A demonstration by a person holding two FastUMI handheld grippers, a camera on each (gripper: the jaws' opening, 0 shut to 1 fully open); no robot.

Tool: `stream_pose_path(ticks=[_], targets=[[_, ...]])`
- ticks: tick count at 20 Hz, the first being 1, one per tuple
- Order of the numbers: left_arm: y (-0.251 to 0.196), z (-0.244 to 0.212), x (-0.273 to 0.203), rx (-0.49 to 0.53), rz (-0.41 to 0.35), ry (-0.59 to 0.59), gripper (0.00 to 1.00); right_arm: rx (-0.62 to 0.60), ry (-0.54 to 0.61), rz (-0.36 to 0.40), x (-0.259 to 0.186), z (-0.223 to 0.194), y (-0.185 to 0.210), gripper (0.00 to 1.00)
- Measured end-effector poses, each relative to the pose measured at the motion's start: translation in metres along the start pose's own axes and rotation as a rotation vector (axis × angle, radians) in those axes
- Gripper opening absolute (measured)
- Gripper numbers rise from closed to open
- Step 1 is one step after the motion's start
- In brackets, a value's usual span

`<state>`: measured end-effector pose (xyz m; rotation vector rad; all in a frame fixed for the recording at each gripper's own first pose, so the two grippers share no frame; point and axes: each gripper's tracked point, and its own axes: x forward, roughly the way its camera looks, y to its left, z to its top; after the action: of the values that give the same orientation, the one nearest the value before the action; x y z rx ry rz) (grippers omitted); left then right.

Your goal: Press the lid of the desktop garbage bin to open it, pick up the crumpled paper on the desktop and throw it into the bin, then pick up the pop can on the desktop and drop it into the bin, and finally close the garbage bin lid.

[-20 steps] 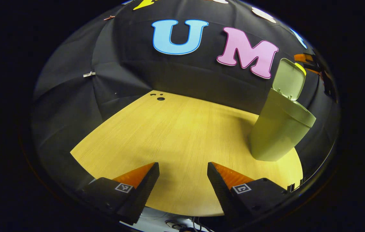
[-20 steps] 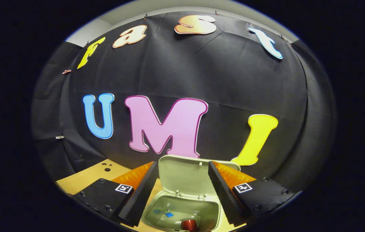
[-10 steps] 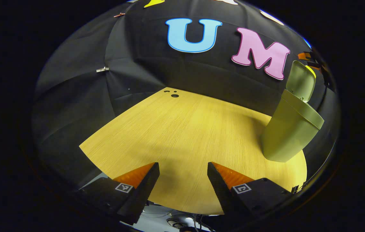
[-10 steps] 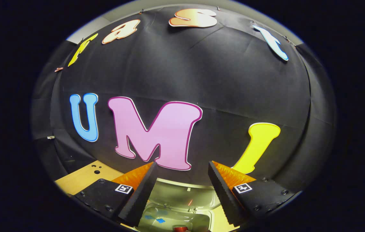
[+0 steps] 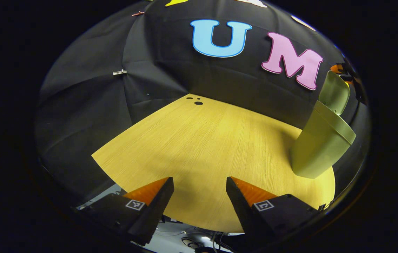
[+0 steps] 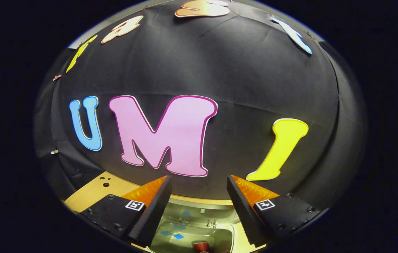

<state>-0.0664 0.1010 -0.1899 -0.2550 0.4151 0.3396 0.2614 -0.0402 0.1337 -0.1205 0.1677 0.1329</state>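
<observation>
Both grippers gape empty; the right gripper (image 6: 197, 200) hangs directly above the garbage bin's (image 5: 320, 144) raised lid (image 6: 199, 213), nearer than the left gripper (image 5: 199, 196).

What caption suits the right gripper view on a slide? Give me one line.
Open right tongs poised above the green bin, lid raised, a red can visible inside.

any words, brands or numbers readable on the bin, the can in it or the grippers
Garbage bin: no text on its outside.
Blue marks inside the bin: too blurred to read.
Pop can: too little shows to read.
Left gripper, right gripper: square coded markers, no words.
</observation>
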Motion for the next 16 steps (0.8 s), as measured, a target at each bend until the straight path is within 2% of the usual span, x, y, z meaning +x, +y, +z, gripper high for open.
stream_pose_path(ticks=[4,9,16], targets=[[-0.006,0.000,0.003,0.017,-0.032,0.005,0.96,-0.004,0.016,0.003,-0.023,-0.017,0.008,0.98],[-0.016,0.002,0.005,0.053,-0.082,0.006,0.96,-0.029,0.077,-0.004,-0.046,-0.059,0.012,0.98],[-0.016,-0.001,0.003,0.100,-0.110,0.025,0.96,0.053,0.175,-0.011,-0.064,-0.119,0.019,0.98]])
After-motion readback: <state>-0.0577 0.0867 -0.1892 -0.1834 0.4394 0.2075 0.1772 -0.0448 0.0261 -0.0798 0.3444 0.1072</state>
